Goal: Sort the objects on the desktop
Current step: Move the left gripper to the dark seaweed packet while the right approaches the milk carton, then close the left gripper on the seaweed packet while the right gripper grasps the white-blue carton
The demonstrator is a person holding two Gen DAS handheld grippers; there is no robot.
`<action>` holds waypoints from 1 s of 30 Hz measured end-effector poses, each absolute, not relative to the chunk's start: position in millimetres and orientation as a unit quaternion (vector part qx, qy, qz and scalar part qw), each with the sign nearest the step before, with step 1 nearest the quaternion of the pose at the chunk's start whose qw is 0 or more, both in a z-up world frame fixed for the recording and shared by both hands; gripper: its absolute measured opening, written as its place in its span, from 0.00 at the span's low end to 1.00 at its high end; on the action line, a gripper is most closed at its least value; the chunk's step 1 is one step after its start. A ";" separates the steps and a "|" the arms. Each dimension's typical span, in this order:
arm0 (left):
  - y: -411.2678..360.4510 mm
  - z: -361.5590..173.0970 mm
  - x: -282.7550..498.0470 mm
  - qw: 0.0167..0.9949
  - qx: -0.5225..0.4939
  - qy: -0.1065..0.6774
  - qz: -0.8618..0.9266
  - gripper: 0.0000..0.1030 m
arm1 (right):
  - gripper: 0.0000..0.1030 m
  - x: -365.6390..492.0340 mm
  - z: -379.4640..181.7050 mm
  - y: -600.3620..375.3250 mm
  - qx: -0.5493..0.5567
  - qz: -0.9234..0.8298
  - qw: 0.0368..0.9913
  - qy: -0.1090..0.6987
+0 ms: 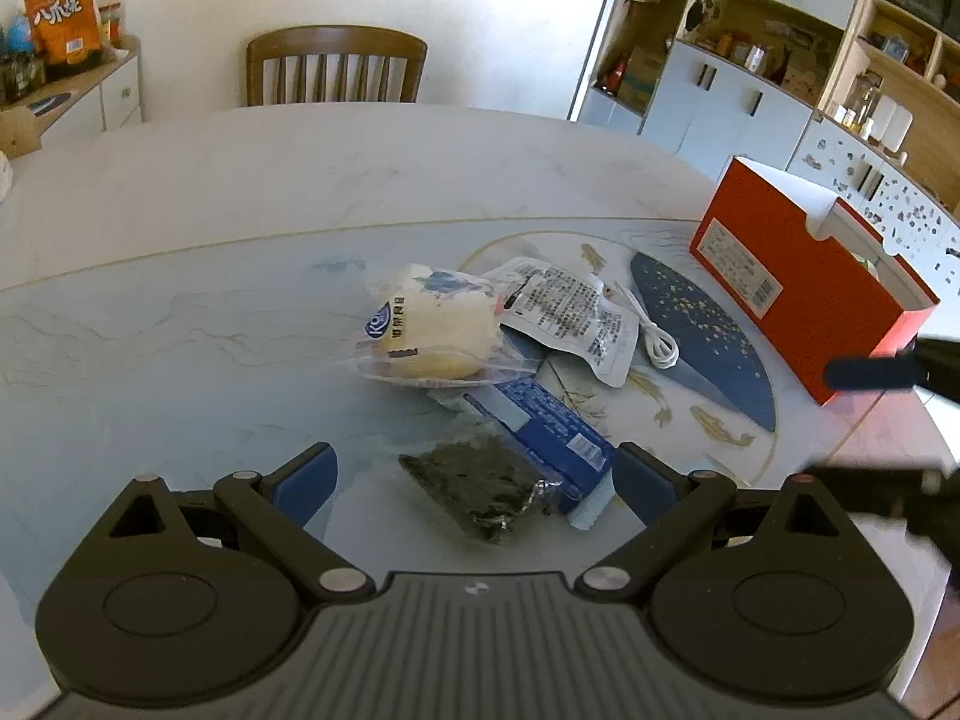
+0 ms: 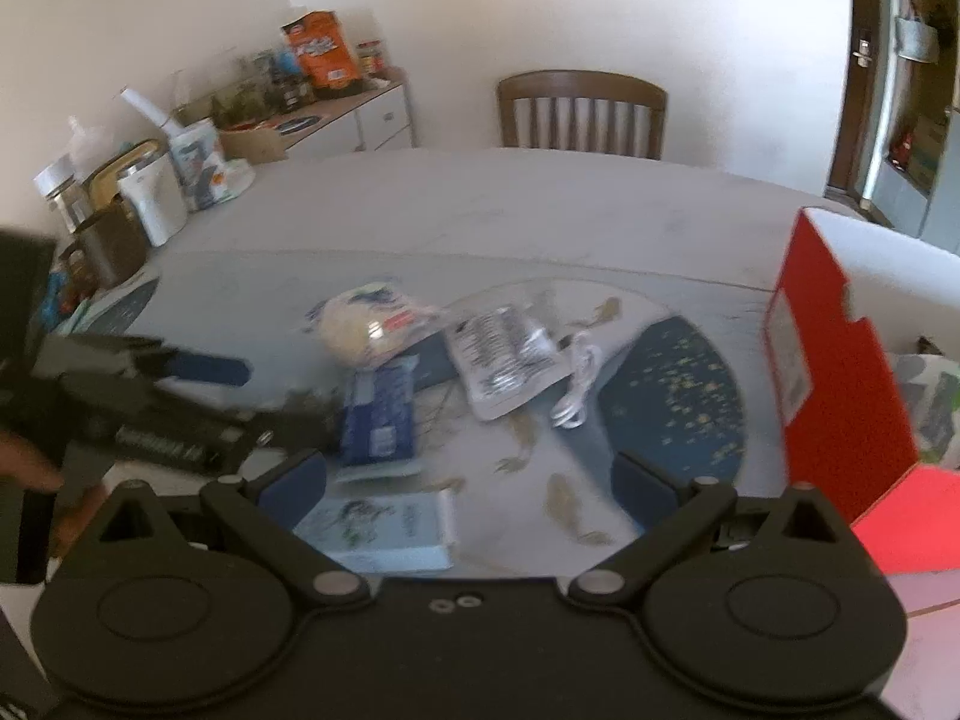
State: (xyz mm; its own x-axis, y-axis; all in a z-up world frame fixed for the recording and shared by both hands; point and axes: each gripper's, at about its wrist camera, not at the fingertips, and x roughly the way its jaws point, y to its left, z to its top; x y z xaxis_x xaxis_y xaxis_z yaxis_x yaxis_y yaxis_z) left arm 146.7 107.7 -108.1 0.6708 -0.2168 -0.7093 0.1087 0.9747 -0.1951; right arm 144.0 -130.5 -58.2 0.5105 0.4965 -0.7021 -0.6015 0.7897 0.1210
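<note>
Right now both sets of tongs hang over the worktop point(image 1: 180, 192) with nothing in them. The left tongs point(image 1: 474, 480) are spread wide, their blue pads on either side of a dark seaweed packet point(image 1: 480, 489) that lies flat between them without touching either pad. The packet's far corner rests against a blue box point(image 1: 543, 435), which lies beside it toward the right pad. Beyond these sits a clear-wrapped bread roll point(image 1: 429, 330), and next to it, to the right, a white printed pouch point(image 1: 570, 312) lying face up. A coiled white cable point(image 1: 657, 345) lies just beside the pouch, on the edge of the dark blue patch of the round placemat point(image 1: 720, 354). Further right stands an open red box point(image 1: 798, 276), well apart from the pile.

The right tongs point(image 2: 471, 492) are also spread wide and grip nothing. Through their blurred view, a pale blue packet point(image 2: 384, 531) lies just under them near the left pad, with the blue box point(image 2: 378, 414) ahead of it and the bread roll point(image 2: 366, 327) beyond. The pouch point(image 2: 510, 357) and cable point(image 2: 576, 384) sit in the middle, and the red box point(image 2: 840, 372) rises at the right, with something pale inside that is too blurred to identify. A wooden chair point(image 2: 579, 114) stands at the far side of the worktop.
</note>
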 end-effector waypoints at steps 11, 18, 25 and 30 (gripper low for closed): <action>105.5 -111.1 148.3 0.908 -0.057 0.405 -0.094 0.96 | 0.98 127.9 -88.8 -97.1 -0.099 0.354 0.845 0.388; 94.3 -118.3 154.2 0.906 -0.050 0.410 -0.093 0.96 | 0.93 128.0 -102.8 -84.7 -0.126 0.355 0.839 0.393; 87.9 -120.7 153.0 0.908 -0.045 0.407 -0.092 0.95 | 0.72 134.0 -107.2 -92.1 -0.121 0.353 0.833 0.410; 88.7 -122.4 151.9 0.910 -0.048 0.404 -0.082 0.89 | 0.70 138.1 -106.3 -101.6 -0.123 0.339 0.839 0.407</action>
State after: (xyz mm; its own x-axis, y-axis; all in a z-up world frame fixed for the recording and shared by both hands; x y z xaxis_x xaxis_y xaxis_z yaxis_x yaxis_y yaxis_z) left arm 151.9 88.7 -122.4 0.6594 -0.1880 -0.7279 0.1107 0.9820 -0.1533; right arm 138.1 -101.6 -106.3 0.4391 0.4698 -0.7658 -0.6691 0.7399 0.0702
